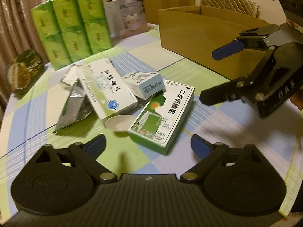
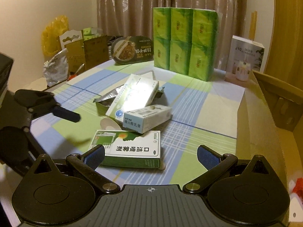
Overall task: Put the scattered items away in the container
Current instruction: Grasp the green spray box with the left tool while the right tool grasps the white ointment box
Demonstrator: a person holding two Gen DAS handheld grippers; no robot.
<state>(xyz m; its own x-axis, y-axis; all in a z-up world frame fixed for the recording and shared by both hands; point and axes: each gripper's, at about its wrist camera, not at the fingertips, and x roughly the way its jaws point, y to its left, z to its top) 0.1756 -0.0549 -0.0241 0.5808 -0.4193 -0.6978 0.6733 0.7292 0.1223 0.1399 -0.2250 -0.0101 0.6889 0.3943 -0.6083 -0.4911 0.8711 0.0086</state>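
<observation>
Scattered medicine boxes, led by a green-and-white spray carton (image 2: 128,147), lie mid-counter left of the brown cardboard container (image 1: 193,32). Both the left gripper (image 1: 147,145) and right gripper (image 2: 150,156) hover low, jaws spread, empty. Only the right view shows yellow bags (image 2: 54,35)

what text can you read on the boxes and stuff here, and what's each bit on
"口洁喷雾剂": green and white box, nearest the grippers.
"J10": white humidifier box; its other print is too small.
"DAS": side of the right hand-held gripper, faint.
Small blue-ended box: only "A" and "乳膏" are sure.
Long white box, tissue packs, food tub: blurred, unreadable.
</observation>
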